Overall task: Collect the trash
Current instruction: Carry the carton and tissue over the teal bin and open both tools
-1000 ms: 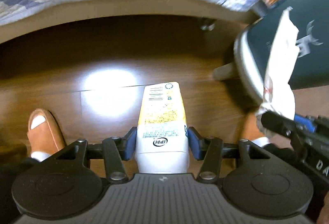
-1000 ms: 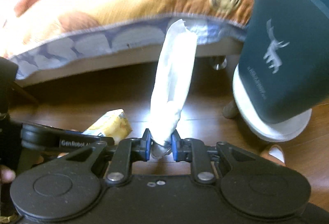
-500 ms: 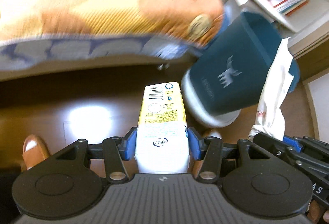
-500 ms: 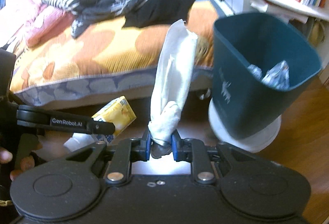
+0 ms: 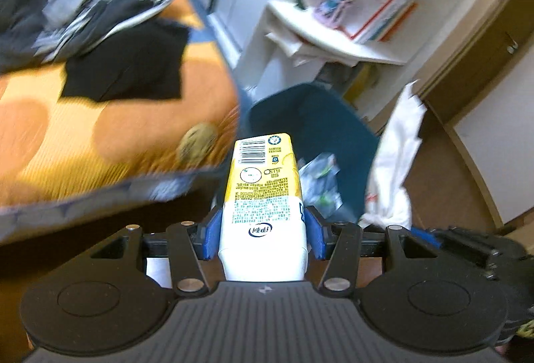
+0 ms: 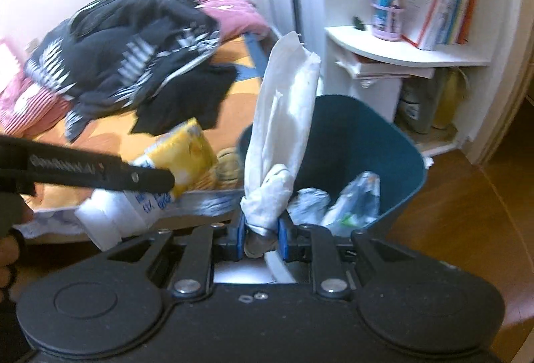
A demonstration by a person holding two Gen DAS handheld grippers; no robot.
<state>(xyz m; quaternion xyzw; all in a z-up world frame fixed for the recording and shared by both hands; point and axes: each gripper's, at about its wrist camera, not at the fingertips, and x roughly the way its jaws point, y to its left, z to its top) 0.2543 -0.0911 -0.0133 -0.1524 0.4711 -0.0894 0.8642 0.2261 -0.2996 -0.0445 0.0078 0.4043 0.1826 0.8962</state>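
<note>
My left gripper (image 5: 263,231) is shut on a yellow and white drink carton (image 5: 262,193), its blue pads pressing both sides. The carton's far end hangs over the near rim of a dark teal trash bin (image 5: 320,116) with crumpled wrappers (image 5: 318,183) inside. My right gripper (image 6: 262,238) is shut on a crumpled white paper bag (image 6: 283,129) that stands up in front of the same bin (image 6: 383,142). In the right wrist view the carton (image 6: 180,159) and the left gripper (image 6: 147,177) sit to the left. The white bag (image 5: 397,156) shows at the right of the left wrist view.
An orange bed (image 5: 100,129) with dark clothes (image 6: 133,62) piled on it lies left of the bin. A white corner shelf (image 6: 400,52) with books (image 6: 437,6) and a pen cup stands behind the bin. Brown wooden floor (image 6: 467,213) stretches to the right.
Both grippers have risen from near the floor with their loads. The views swung up from the bed's underside to the bin's open mouth, and the bin's contents came into sight.
</note>
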